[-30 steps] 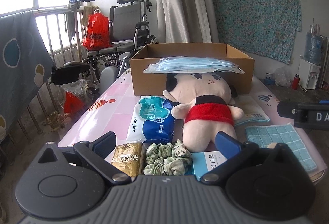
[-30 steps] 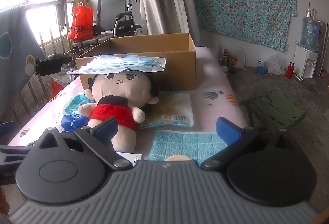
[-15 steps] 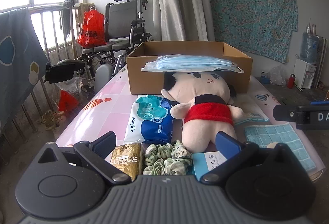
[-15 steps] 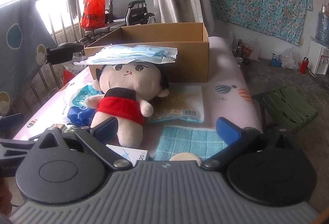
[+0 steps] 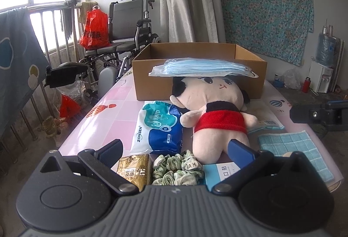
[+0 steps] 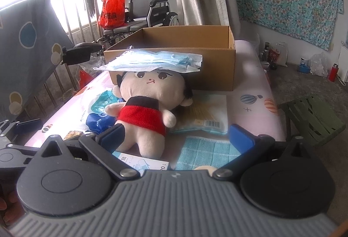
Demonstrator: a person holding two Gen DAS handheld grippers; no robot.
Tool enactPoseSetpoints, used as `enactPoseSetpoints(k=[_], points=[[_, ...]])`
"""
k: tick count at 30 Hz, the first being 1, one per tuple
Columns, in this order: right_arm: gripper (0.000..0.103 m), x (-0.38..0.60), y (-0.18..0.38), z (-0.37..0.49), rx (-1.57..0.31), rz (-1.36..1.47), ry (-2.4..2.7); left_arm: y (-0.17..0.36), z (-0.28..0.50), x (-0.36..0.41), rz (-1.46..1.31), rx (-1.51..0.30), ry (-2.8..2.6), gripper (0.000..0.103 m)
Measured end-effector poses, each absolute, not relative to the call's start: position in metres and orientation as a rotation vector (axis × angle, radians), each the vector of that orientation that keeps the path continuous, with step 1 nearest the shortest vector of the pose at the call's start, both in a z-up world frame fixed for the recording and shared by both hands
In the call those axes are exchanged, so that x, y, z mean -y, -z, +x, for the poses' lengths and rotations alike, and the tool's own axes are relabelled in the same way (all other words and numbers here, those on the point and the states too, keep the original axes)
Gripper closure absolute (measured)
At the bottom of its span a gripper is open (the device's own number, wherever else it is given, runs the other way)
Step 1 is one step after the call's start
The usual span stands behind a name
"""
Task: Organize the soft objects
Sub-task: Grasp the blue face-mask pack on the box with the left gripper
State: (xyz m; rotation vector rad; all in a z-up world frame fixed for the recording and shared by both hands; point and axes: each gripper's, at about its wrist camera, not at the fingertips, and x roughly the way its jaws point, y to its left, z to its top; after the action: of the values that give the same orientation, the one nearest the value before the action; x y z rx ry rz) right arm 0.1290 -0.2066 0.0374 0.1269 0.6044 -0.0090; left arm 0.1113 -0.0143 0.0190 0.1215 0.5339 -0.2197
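Both pairs of jaws stand wide apart with nothing between them. The left gripper [image 5: 175,151] hangs low over the near edge of the table [image 5: 108,115], and the right gripper [image 6: 176,136] does the same from further right.

Over the last second both cameras have drawn a little closer to the pile, so the soft things fill more of each frame. Nothing on the table has shifted and neither gripper has closed; this reads as an approach, with the sorting itself not begun.

By size, the cardboard box [image 5: 199,76] comes first, open-topped at mid-frame in the left view and apparently still empty. The plush doll [image 5: 217,113] lies on its back just in front of it, centre frame, head toward the box. A sealed pack of face masks [image 5: 202,67] rests across the doll's head and against the box's front wall. Left of the doll lies the blue tissue pack [image 5: 158,126], touching its arm. At lower right sits the checked blue cloth [image 5: 291,147]. Behind it, a flat packet [image 6: 208,115] lies partly under the doll. Between the left gripper's fingers, lower centre, the green scrunchie [image 5: 178,169] sits beside a gold sachet [image 5: 134,169] and a small blue carton [image 5: 221,171].

The scrunchie looks the likeliest first pick for the left gripper, the cloth for the right.
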Motion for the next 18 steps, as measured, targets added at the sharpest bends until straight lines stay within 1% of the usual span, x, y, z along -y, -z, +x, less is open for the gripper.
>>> enactPoseSetpoints(k=[18], points=[[0.001,0.228,-0.050,0.156,-0.659,0.283,-0.072,-0.031,0.140,0.014,0.161,-0.528,0.220,0.001]])
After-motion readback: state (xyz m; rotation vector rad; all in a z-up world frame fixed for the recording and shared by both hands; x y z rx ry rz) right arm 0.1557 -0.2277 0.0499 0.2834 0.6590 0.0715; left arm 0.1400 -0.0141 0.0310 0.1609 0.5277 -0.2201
